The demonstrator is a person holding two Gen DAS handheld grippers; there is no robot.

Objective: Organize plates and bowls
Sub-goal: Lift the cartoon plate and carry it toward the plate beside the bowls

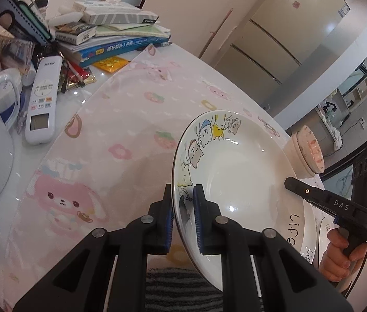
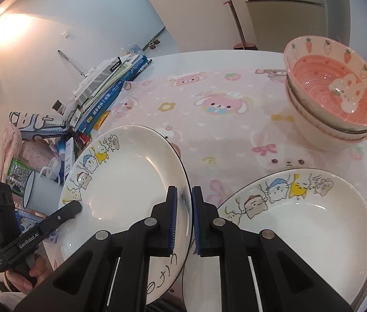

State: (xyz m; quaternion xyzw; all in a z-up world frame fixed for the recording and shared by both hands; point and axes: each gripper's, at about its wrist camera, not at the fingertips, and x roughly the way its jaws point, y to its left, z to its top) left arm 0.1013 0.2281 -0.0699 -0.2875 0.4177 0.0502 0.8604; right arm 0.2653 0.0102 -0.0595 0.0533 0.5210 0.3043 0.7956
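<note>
The left tool (image 1: 183,215) and right tool (image 2: 183,218) are each clenched on opposite rims of a tilted cartoon plate (image 2: 131,171) lettered "life", lifted over the pink surface (image 2: 235,135). A second plate (image 2: 300,221) lies flat just right. Stacked bowls (image 2: 336,96), topmost empty, stand beyond.

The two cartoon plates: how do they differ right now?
The lifted plate is tilted, raised off the tablecloth; the other plate lies flat on it. The lifted plate is clamped at opposite rims by the left claw and right claw; the flat plate is untouched. Both are white with the same cartoon animal print.
</note>
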